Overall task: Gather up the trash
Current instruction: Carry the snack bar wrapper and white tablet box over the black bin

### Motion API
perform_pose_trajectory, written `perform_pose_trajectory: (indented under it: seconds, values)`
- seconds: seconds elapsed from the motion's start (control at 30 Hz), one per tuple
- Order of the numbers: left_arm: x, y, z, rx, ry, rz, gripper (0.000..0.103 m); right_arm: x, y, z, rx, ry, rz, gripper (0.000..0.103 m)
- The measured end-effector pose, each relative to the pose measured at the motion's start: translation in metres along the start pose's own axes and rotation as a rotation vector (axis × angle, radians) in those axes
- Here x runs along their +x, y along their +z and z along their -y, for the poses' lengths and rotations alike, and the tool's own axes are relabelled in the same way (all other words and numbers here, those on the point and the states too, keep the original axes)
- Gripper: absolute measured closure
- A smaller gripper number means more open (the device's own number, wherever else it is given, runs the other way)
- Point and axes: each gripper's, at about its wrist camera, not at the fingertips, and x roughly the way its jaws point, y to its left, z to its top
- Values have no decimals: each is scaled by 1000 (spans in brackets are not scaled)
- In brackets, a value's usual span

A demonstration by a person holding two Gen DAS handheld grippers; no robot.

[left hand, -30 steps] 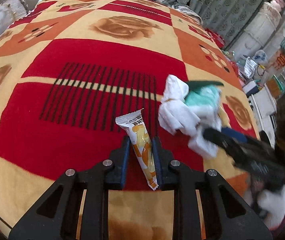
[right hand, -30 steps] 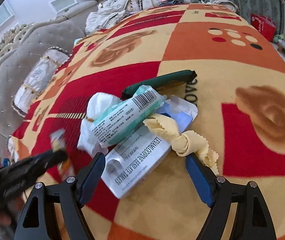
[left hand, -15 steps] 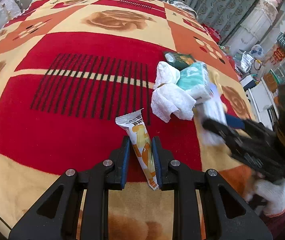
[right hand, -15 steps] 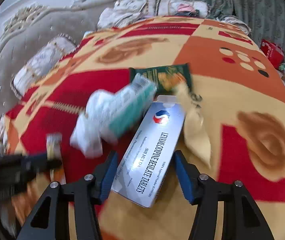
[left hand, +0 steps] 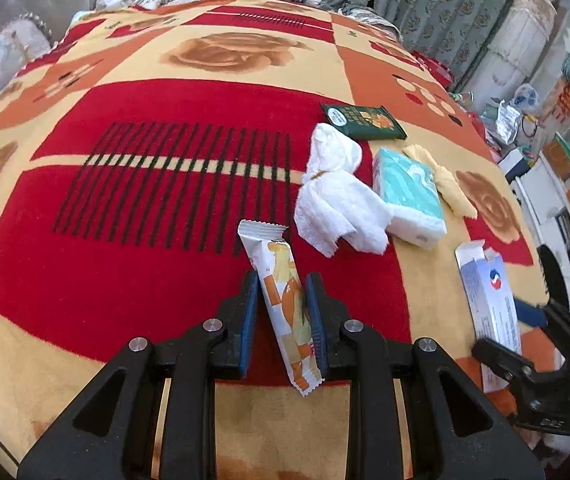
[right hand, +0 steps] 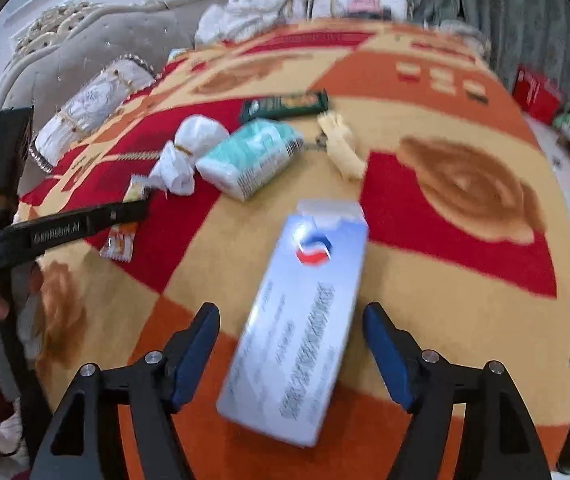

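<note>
My left gripper (left hand: 283,312) is shut on an orange and white snack wrapper (left hand: 281,292), held just over the blanket (left hand: 125,264). My right gripper (right hand: 291,344) is open, its fingers either side of a white and blue tablet box (right hand: 301,328) without touching it; the box also shows in the left wrist view (left hand: 489,308). Further back lie a crumpled white tissue (left hand: 337,196), a teal tissue pack (left hand: 409,192), a dark green packet (left hand: 363,122) and a yellow wrapper (left hand: 445,180).
The red, orange and yellow blanket covers a bed. Pillows (right hand: 93,108) and a padded headboard (right hand: 85,48) lie at the far left. Curtains (left hand: 425,4) and cluttered shelves (left hand: 557,168) stand beyond the bed's right edge.
My right gripper pulled the tablet box back out of the pile toward me, then opened wider around it. The left gripper kept the snack wrapper and drew back slightly.
</note>
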Motion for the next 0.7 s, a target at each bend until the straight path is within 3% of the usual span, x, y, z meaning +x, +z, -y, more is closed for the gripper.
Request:
perform_pose_trajectory:
  seconds: [0.03, 0.07, 0.1, 0.13, 0.27, 0.7]
  values:
    - [-2, -1, -1, -9, -22, -12, 82, 2, 0, -2, -13, -15, 11, 33]
    - [-2, -2, -1, -14, -39, -24, 83, 2, -1, -4, -23, -34, 23, 39]
    - [-4, -4, -1, -16, -57, -34, 84, 0, -1, -5, -31, -55, 25, 52]
    - [-7, -6, 1, -14, -65, -37, 84, -4, -2, -5, -38, -57, 24, 54]
    - [-16, -11, 14, -3, -103, -38, 86, -25, -4, 1, -56, -68, 54, 56]
    - [-27, -15, 103, 104, -192, -30, 88, -80, -25, 59, 115, -36, 148, 56]
